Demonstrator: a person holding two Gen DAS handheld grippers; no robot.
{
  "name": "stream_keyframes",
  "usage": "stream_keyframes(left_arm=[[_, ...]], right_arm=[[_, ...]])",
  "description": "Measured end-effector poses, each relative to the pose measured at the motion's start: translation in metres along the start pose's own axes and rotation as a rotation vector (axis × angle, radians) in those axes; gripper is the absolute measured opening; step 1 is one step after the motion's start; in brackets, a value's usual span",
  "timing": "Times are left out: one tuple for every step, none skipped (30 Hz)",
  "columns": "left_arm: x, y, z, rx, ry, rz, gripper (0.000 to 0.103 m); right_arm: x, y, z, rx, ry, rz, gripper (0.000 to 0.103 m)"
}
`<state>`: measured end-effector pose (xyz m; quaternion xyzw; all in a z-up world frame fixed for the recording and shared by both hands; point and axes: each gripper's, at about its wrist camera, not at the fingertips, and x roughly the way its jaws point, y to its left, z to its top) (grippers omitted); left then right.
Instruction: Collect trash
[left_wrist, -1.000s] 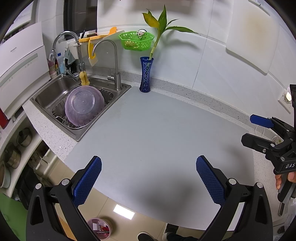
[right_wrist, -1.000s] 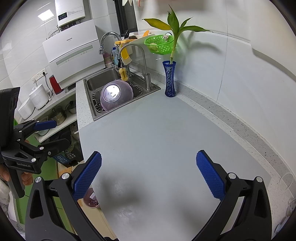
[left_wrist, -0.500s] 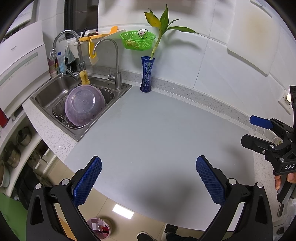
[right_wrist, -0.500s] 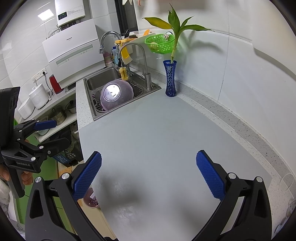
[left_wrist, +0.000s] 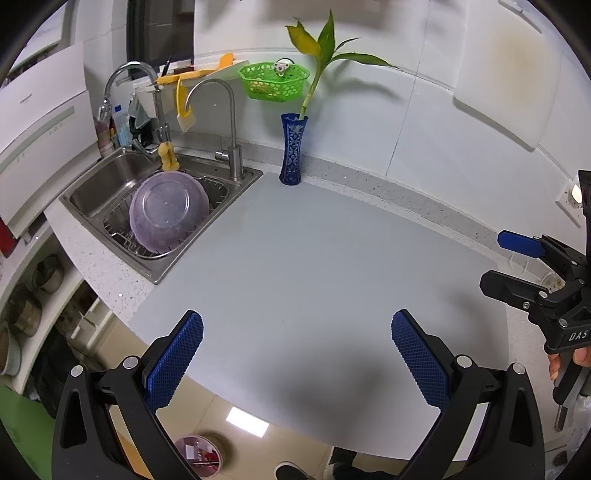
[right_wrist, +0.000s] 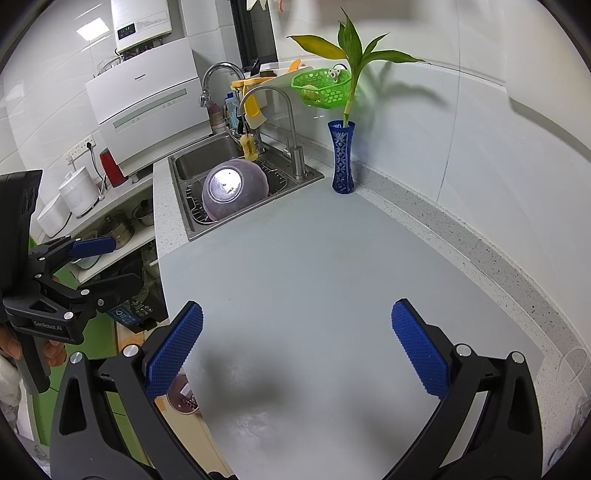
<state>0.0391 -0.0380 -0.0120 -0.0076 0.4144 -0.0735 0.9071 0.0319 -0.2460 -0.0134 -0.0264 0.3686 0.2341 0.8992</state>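
Both hand-held grippers, left (left_wrist: 297, 354) and right (right_wrist: 297, 349), spread wide above grey countertop (left_wrist: 314, 258) edge.

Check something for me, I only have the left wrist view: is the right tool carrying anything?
Observer: No. The right tool is open above the grey counter, with nothing between its fingers.
Operator: What's past the sink, off my frame?
Observer: A white cooker stands there, lower than the counter.
Operator: Anything next to it?
Observer: A red canister, upright, on the side nearer the sink.
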Motion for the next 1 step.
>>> stream_keyframes(left_arm=[[0.0003, -0.0002, -0.0001, 0.0, 0.0, 0.003, 0.098]], right_arm=[[0.0001, -0.0002, 0.0002, 0.0, 0.0, 0.0, 0.1]])
